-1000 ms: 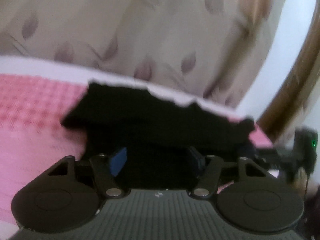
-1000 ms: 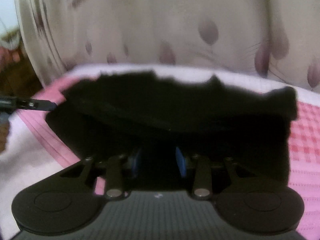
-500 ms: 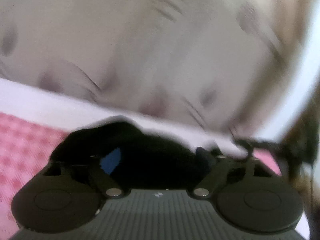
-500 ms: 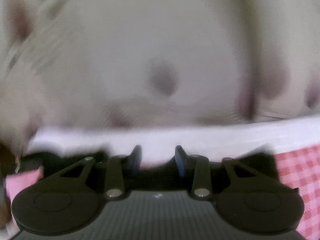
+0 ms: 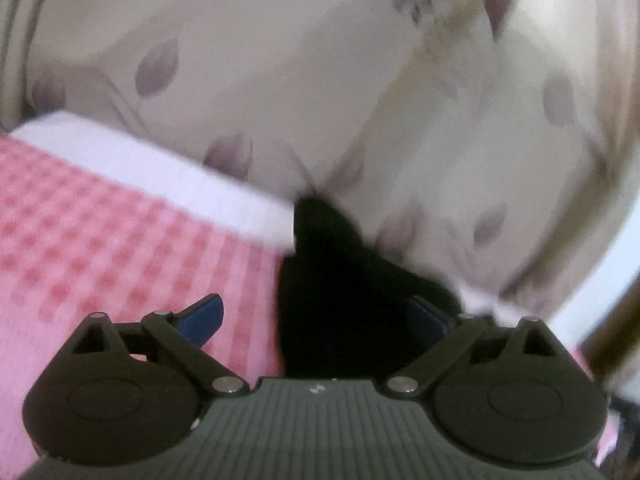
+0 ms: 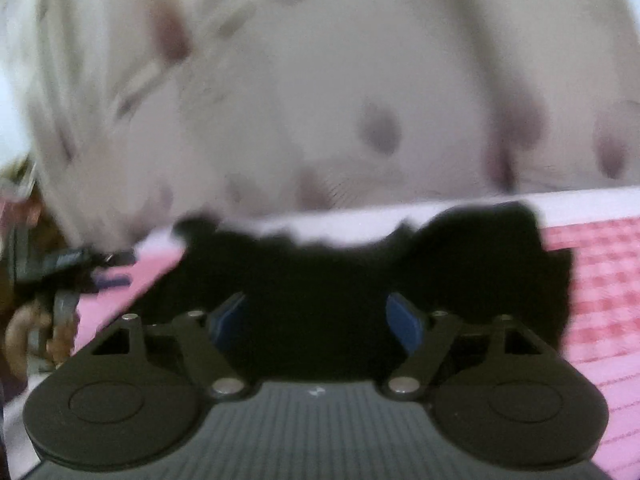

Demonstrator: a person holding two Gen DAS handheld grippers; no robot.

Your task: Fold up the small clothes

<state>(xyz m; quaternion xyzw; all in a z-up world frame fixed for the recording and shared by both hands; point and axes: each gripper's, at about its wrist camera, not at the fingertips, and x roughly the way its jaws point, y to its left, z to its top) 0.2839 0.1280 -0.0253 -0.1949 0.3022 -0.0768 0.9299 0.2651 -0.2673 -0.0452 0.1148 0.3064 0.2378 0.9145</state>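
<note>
A small black garment point(image 5: 340, 292) lies on a pink checked sheet point(image 5: 100, 240). In the left wrist view it fills the right half of the gap between my blue-padded fingers. My left gripper point(image 5: 316, 316) is open, its left fingertip point(image 5: 204, 312) over bare sheet. In the right wrist view the garment point(image 6: 320, 292) spreads wide across the bed in front of my right gripper point(image 6: 320, 316), which is open with both pads over the dark cloth. Neither gripper holds the cloth.
A cream curtain with mauve leaf marks point(image 5: 320, 80) hangs behind the bed's white far edge point(image 5: 160, 168). Dark clutter point(image 6: 52, 280) sits off the bed's left side in the right wrist view. Wooden trim point(image 5: 616, 320) stands at right.
Both grippers have opened wider and let the black garment go. Both views swung up toward the curtain and came back down; the left gripper now sits at the garment's left edge.
</note>
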